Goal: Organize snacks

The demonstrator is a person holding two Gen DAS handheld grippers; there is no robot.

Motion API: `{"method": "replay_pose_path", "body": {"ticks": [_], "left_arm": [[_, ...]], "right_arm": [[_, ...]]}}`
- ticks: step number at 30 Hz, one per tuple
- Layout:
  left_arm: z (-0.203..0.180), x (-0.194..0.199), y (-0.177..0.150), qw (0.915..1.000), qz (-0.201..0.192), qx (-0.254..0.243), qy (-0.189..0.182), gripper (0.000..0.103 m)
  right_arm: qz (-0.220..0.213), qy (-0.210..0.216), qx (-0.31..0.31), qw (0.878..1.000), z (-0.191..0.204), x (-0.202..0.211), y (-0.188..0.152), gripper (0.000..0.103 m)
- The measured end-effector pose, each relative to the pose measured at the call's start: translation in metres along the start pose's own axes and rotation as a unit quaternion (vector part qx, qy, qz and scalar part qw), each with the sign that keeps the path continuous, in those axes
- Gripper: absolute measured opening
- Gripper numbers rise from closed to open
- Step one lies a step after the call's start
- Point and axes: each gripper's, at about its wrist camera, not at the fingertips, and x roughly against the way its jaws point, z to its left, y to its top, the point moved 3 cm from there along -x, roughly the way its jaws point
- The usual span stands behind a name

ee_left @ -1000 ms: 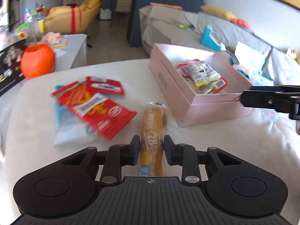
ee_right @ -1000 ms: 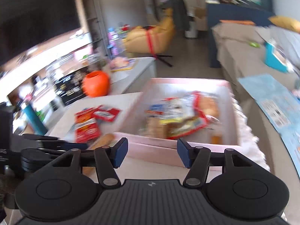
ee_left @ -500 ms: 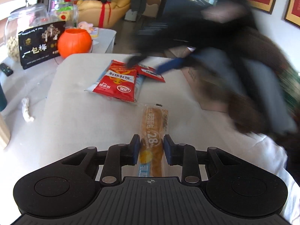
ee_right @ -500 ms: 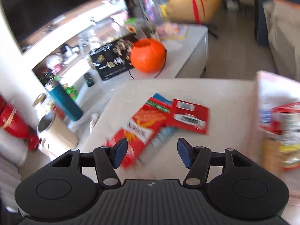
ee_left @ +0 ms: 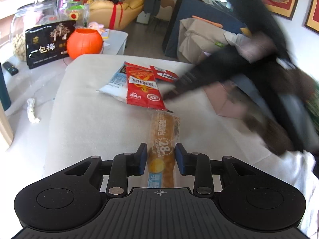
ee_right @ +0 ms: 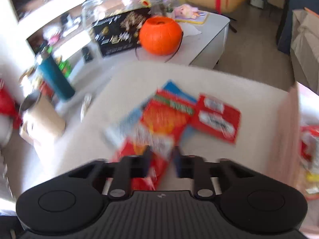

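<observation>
My left gripper (ee_left: 161,155) is shut on a long wrapped bread stick (ee_left: 162,139) that lies on the white table (ee_left: 89,123). Beyond it lie a red snack bag (ee_left: 142,87) on a blue-white packet (ee_left: 116,83), and a small red packet (ee_left: 164,73). My right gripper (ee_right: 161,159) has its fingers closed in around the near end of the red snack bag (ee_right: 159,123); the frame is blurred. In the left wrist view the right arm (ee_left: 229,69) is a dark blur reaching to that bag. The pink box (ee_right: 287,129) sits at the right.
An orange pumpkin bucket (ee_left: 84,42), a black snack box (ee_left: 47,41) and a glass jar (ee_left: 30,20) stand on the side table behind. A teal bottle (ee_right: 55,79) and a cup (ee_right: 37,115) stand left. A sofa (ee_left: 209,35) lies beyond.
My right gripper swung left from the pink box, dropped to the red snack bag and closed its fingers around the bag. My left gripper stayed shut on the bread stick.
</observation>
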Motion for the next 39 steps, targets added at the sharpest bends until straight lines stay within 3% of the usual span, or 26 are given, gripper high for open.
{"method": "replay_pose_path", "body": {"ticks": [5,8,10,12,16,19,22,23,24,27,31,35,39], "left_arm": [[-0.003,0.000,0.001,0.9999,0.003,-0.007,0.007,0.035],[-0.003,0.004,-0.002,0.9999,0.003,-0.005,0.011,0.035],[-0.002,0.007,-0.005,0.9999,0.002,0.000,0.013,0.035],[0.000,0.009,-0.006,0.9999,0.001,0.006,0.013,0.035],[-0.002,0.008,-0.005,0.9998,0.004,0.003,0.017,0.036],[-0.003,0.008,-0.006,0.9998,0.006,-0.002,0.020,0.037],[-0.001,0.009,-0.008,0.9999,0.006,0.002,0.015,0.038],[0.000,0.009,-0.008,0.9999,0.006,0.004,0.013,0.038],[0.001,0.008,-0.009,0.9999,0.009,0.006,0.011,0.039],[0.002,0.002,-0.012,0.9997,0.021,0.010,0.005,0.040],[0.000,0.001,-0.013,0.9998,0.019,0.005,0.011,0.039],[0.001,0.002,-0.013,0.9997,0.020,0.013,0.009,0.039],[-0.001,-0.002,-0.008,0.9996,0.022,0.011,0.015,0.038]], "right_arm": [[-0.006,-0.022,0.041,0.999,-0.001,0.032,-0.050,0.007],[-0.028,0.008,-0.017,0.999,-0.011,0.048,-0.049,0.012],[-0.039,0.036,-0.060,0.997,-0.017,0.052,-0.038,0.040],[-0.055,0.042,-0.086,0.994,-0.016,0.050,-0.026,0.054],[-0.057,0.020,-0.084,0.995,0.006,0.020,0.006,0.054],[-0.034,-0.006,-0.072,0.997,0.023,-0.014,0.023,0.055],[-0.021,-0.061,-0.029,0.998,0.036,-0.035,0.027,0.063],[-0.023,-0.064,-0.015,0.998,0.039,-0.035,0.024,0.062],[-0.027,-0.064,-0.004,0.998,0.039,-0.032,0.020,0.054],[-0.037,-0.060,0.023,0.997,0.035,-0.015,0.004,0.024],[-0.039,-0.063,0.074,0.995,0.029,0.013,-0.032,0.003],[-0.032,-0.026,0.070,0.997,0.016,0.042,-0.077,0.003],[-0.041,-0.022,0.048,0.998,-0.005,0.063,-0.116,0.003]]}}
